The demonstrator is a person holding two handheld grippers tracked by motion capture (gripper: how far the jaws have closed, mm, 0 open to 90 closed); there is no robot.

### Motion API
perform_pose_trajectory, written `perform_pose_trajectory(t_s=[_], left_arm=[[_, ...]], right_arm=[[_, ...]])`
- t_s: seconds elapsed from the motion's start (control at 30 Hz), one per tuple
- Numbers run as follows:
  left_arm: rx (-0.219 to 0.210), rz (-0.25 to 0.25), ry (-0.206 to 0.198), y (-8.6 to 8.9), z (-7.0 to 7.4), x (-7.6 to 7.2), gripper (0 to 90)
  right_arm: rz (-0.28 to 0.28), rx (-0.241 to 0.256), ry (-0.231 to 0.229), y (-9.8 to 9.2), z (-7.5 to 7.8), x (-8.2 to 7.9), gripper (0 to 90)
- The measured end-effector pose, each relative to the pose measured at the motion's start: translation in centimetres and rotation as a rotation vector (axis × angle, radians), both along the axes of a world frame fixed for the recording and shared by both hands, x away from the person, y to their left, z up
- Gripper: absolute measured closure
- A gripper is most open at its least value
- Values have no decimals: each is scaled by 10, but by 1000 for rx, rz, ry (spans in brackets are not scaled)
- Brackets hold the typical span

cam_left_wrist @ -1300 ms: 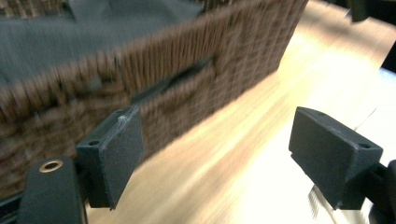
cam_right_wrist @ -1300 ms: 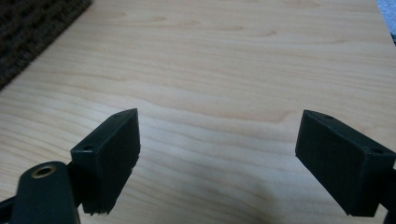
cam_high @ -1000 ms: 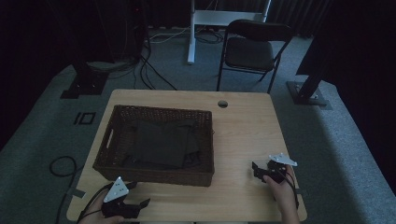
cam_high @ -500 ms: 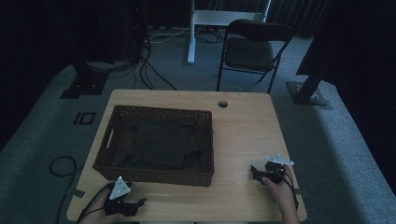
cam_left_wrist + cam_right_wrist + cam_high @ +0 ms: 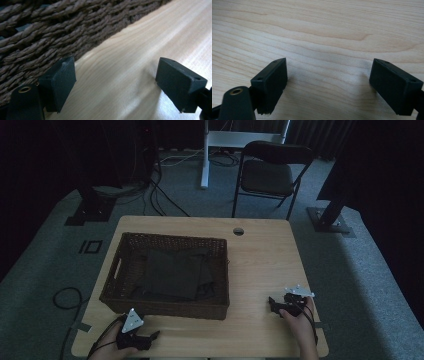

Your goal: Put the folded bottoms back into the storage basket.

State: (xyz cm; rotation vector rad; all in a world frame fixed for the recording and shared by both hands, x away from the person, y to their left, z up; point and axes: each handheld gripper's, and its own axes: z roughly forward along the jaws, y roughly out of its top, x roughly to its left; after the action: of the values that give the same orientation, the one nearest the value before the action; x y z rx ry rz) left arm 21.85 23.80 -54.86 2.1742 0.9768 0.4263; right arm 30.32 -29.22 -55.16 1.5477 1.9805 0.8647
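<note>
Wooden worktop [image 5: 260, 265] bearing a brown woven basket [image 5: 167, 305] on its left half, with dark folded cloth [image 5: 172, 272] lying inside the basket. Left tool [image 5: 150, 338], held in a hand at the worktop's near edge just in front of the basket's near wall, jaws wide apart and empty. Right tool [image 5: 272, 304], well to the right of the basket over bare wood, jaws likewise spread wide, gripping nothing.
</note>
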Motion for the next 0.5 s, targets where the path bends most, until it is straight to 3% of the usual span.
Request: perform_pose_trajectory(t_s=[0.5], left_arm=[[-26, 14, -23, 1, -3, -2, 149]], right_arm=[[-3, 0, 0, 0, 0, 0, 140]])
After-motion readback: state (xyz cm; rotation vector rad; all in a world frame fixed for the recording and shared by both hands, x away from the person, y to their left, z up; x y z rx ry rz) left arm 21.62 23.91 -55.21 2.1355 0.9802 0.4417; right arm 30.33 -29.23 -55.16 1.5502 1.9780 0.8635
